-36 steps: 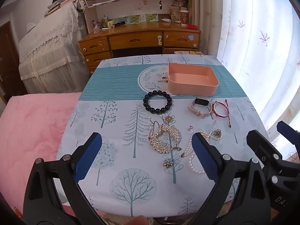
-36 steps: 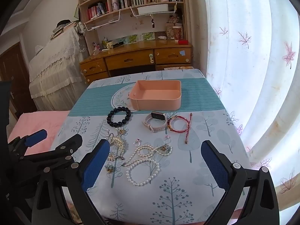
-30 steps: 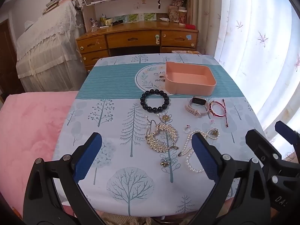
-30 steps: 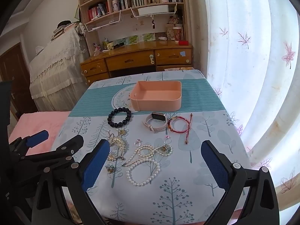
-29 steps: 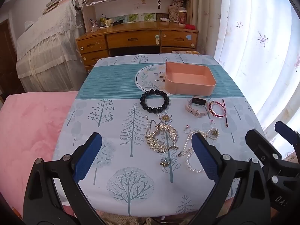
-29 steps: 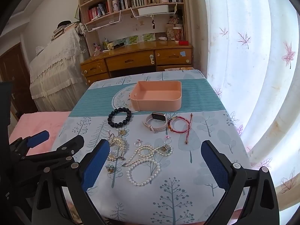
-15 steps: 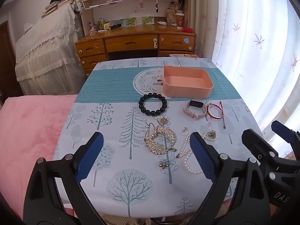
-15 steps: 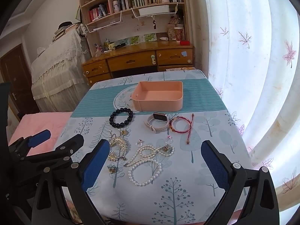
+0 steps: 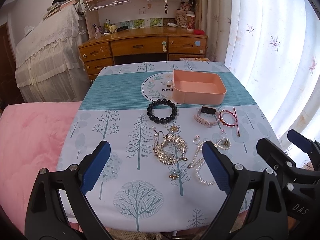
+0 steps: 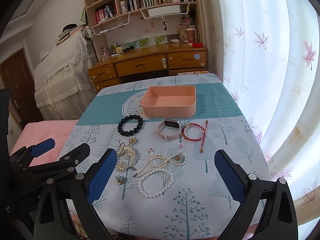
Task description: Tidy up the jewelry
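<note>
Pink tray empty at table's far side, long axis across the table, open side up. Jewelry just in front: black bracelet, watch, red bracelet; nearer, gold piece and pearls, strand running near-to-far. Left gripper and right gripper hover over near edge, fingers spread wide, holding nothing. Both sit slightly higher and farther back than 1.2 s ago; jewelry unmoved. Right view shows the whole pearl loop; left view's finger covers part.
</note>
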